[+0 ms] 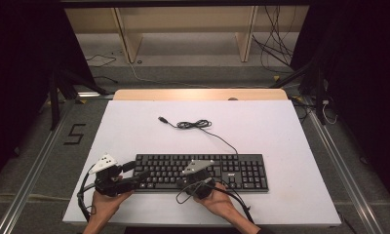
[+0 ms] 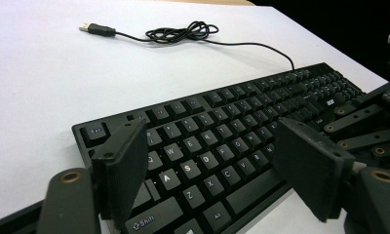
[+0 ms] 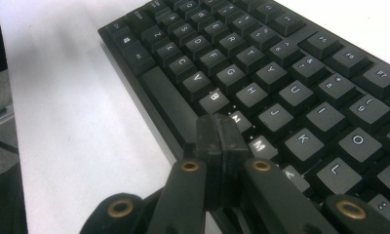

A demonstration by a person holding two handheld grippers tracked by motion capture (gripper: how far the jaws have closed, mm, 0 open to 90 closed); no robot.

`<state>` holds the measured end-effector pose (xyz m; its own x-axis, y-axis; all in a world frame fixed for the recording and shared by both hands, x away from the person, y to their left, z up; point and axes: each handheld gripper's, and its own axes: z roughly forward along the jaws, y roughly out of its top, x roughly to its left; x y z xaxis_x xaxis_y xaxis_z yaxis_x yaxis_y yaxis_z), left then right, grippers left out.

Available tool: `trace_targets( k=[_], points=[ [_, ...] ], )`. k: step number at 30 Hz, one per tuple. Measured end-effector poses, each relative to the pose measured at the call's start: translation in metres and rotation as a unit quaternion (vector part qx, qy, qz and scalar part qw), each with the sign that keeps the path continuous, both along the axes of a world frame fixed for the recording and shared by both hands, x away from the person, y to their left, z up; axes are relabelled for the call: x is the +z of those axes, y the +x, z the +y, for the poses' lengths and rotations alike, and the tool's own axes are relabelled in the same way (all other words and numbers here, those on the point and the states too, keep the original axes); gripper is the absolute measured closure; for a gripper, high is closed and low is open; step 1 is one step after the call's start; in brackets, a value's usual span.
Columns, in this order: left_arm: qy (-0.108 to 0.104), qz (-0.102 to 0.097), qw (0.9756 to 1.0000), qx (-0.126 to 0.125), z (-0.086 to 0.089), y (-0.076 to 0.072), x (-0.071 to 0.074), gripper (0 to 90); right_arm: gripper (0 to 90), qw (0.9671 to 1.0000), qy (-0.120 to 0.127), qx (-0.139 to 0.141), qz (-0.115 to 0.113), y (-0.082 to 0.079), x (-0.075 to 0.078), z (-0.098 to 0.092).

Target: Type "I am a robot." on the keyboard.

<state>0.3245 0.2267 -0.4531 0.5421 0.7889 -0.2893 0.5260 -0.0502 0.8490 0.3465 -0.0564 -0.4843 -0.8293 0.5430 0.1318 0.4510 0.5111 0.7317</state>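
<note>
Tabletop (image 1: 281, 126) white; grey floor (image 1: 47, 161) around.

Keyboard (image 1: 203, 171) sits on the desk (image 1: 281, 131) near its front edge, about centred. Its cable (image 1: 217, 134) runs from the back edge up to a coil (image 1: 194, 125) behind it; plug (image 1: 162, 119) lies left of the coil. Left gripper (image 1: 134, 171) is over the keyboard's left end, right gripper (image 1: 195, 178) over the front-middle keys, near N and M. Shelf (image 1: 183, 29) stands behind the desk.
</note>
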Motion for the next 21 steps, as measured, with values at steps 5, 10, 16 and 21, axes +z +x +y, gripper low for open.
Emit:
trace_targets(
  k=[5, 10, 16, 21],
  points=[
    [0.000, 0.000, 1.0000, 0.001, 0.001, 0.001, 0.000, 28.2, 85.0, 0.9997, 0.021, -0.005, 0.006, 0.001, 0.003, -0.005],
    [0.003, 0.001, 1.0000, 0.000, 0.001, 0.001, -0.001, 28.0, 75.1, 0.9988, 0.046, -0.013, -0.002, 0.000, 0.013, -0.016],
    [0.004, 0.003, 1.0000, -0.001, -0.001, 0.002, -0.001, 28.0, 58.1, 0.9976, 0.062, -0.030, -0.006, 0.001, 0.021, -0.032],
    [0.006, 0.006, 1.0000, -0.002, -0.002, 0.004, -0.002, 28.1, 48.7, 0.9964, 0.074, -0.042, -0.009, 0.001, 0.025, -0.042]
  ],
)
